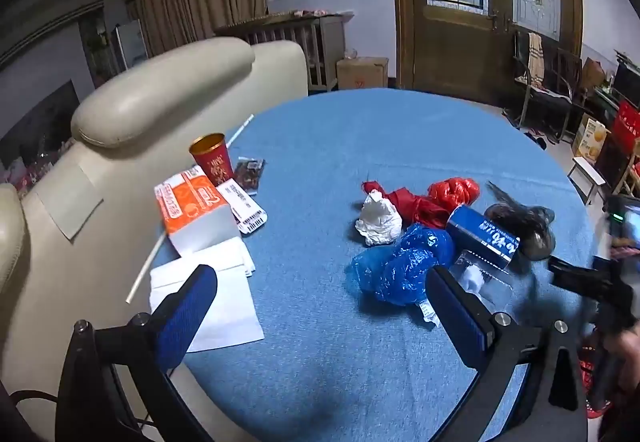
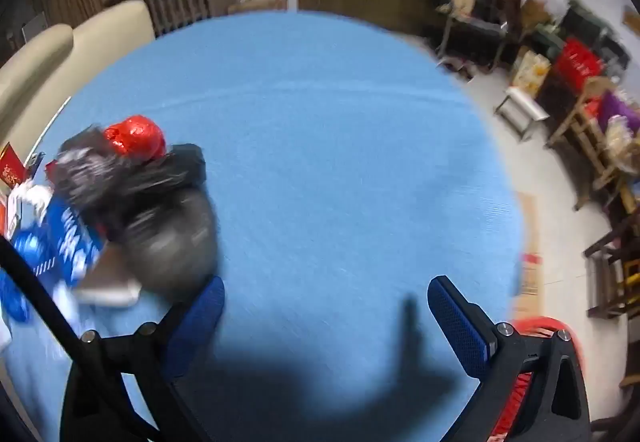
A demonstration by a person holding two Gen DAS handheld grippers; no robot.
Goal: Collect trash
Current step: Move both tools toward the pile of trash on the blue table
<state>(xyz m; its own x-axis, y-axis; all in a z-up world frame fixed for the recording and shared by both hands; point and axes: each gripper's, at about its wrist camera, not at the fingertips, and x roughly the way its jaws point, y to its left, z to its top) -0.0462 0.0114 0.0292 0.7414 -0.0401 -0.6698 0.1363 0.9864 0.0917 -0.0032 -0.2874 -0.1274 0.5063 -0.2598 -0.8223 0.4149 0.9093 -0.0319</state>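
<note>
A pile of trash lies on the blue round table (image 1: 340,146): a white crumpled paper (image 1: 379,220), a red plastic bag (image 1: 438,198), a blue plastic bag (image 1: 400,266), a blue box (image 1: 482,238) and a black bag (image 1: 524,222). My left gripper (image 1: 320,302) is open and empty, just short of the blue bag. My right gripper (image 2: 326,316) is open and empty over bare cloth; the black bag (image 2: 160,210) and red bag (image 2: 138,142) lie to its left. The right view is blurred.
A red cup (image 1: 212,158), an orange-and-white carton (image 1: 192,210), white paper (image 1: 216,298) and a straw (image 1: 146,268) sit at the table's left. A cream sofa (image 1: 132,114) stands beyond. A red basket (image 2: 532,326) shows below the right table edge.
</note>
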